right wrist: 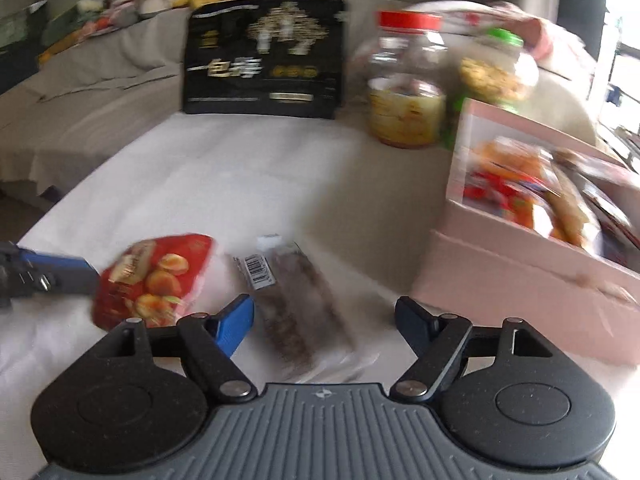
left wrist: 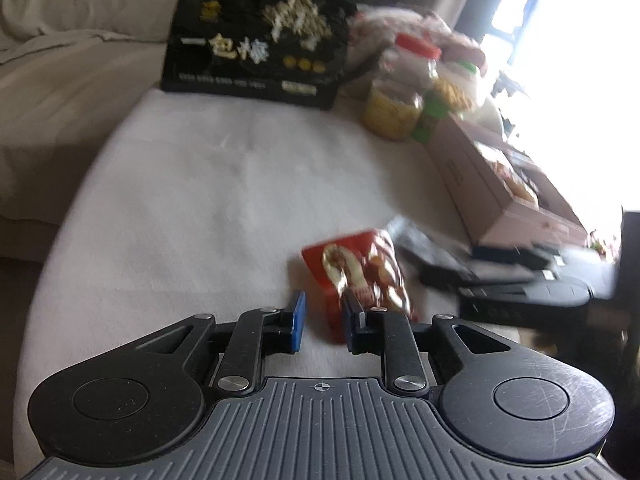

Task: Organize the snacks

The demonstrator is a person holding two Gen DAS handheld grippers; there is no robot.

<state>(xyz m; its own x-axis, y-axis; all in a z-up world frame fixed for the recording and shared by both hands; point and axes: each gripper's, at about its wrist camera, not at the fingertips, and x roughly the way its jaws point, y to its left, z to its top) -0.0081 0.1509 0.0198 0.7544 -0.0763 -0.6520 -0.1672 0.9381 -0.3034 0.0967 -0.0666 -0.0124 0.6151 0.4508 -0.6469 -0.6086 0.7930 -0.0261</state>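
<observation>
Lying nearest the right claw [right wrist: 324,316] is one clear packet [right wrist: 296,304] of dark brown sticks, resting flat on the white worktop [right wrist: 240,168]. Its long axis is running away from the camera, with the barcode end at the far end. The jaws are standing apart on either side of it, not touching it.

One red packet [left wrist: 360,276] printed with round golden snacks is sitting just left of the clear packet. The left claw [left wrist: 324,320] is clamping on its near edge, with the rest of the packet pointing away from that claw toward the right claw.

At the far edge, one black bag [right wrist: 264,56] with gold print is standing upright. Two jars are standing beside it: one red-lidded jar [right wrist: 408,80] and one green-lidded jar [right wrist: 496,68]. One pink box [right wrist: 520,272] is sitting on the right, holding several wrapped snacks too blurred to count.
</observation>
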